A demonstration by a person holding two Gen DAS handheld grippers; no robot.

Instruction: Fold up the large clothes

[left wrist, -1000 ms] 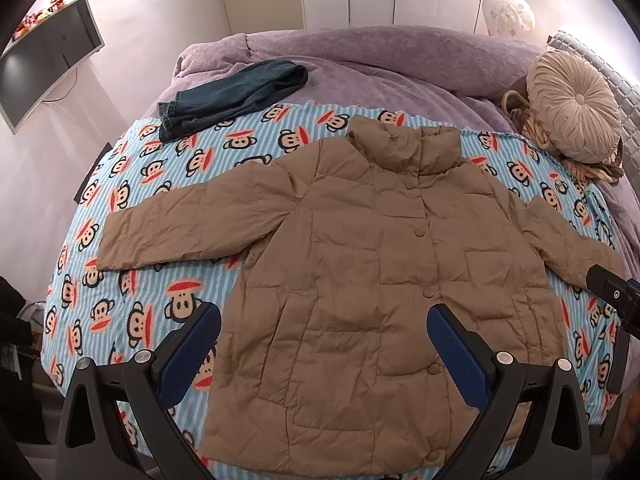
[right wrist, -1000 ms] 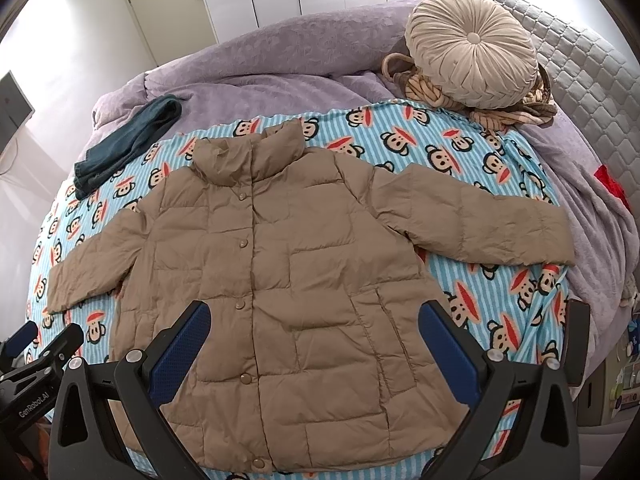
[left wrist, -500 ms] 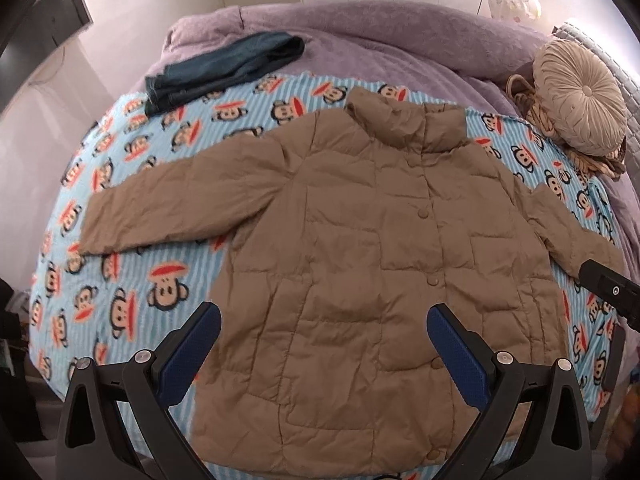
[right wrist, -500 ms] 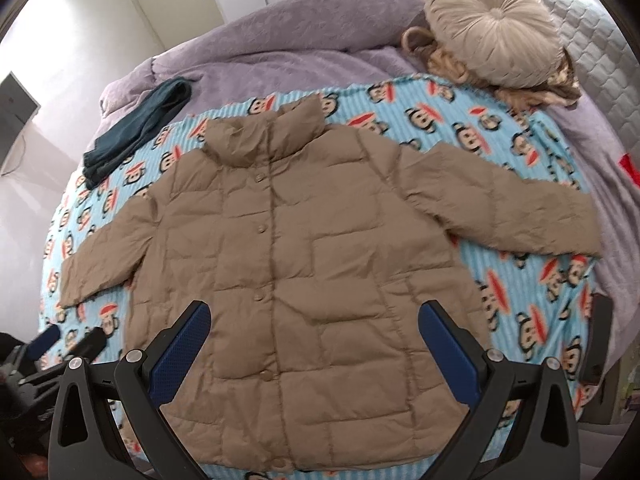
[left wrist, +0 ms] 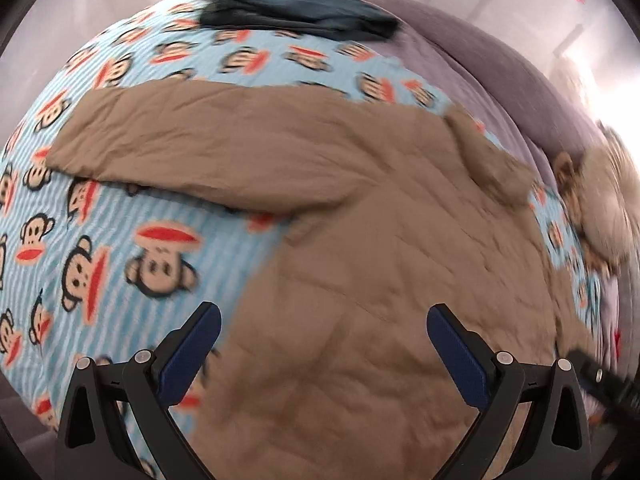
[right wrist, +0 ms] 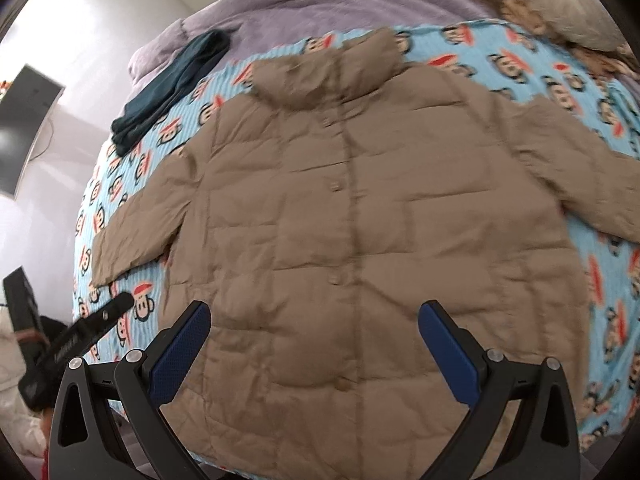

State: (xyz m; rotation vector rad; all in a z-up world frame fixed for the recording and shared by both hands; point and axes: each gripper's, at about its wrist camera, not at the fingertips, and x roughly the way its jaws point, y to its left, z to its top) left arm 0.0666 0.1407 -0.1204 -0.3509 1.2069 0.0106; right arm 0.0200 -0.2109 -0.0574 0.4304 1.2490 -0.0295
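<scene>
A tan quilted jacket lies flat and buttoned on a blue monkey-print sheet, both sleeves spread out. In the left wrist view the jacket fills the right half and its left sleeve stretches out to the left. My left gripper is open and empty, low over the jacket's left hem edge. My right gripper is open and empty above the jacket's lower front. The left gripper also shows in the right wrist view, at the bed's left edge.
Folded dark blue jeans lie at the sheet's far left corner, also seen in the right wrist view. A purple blanket covers the far bed. A round beige cushion sits at the far right. A monitor hangs on the left wall.
Both grippers have dropped closer to the jacket. The left one has swung left toward the left sleeve and hem; the right one has moved in over the lower front. Both stay open.
</scene>
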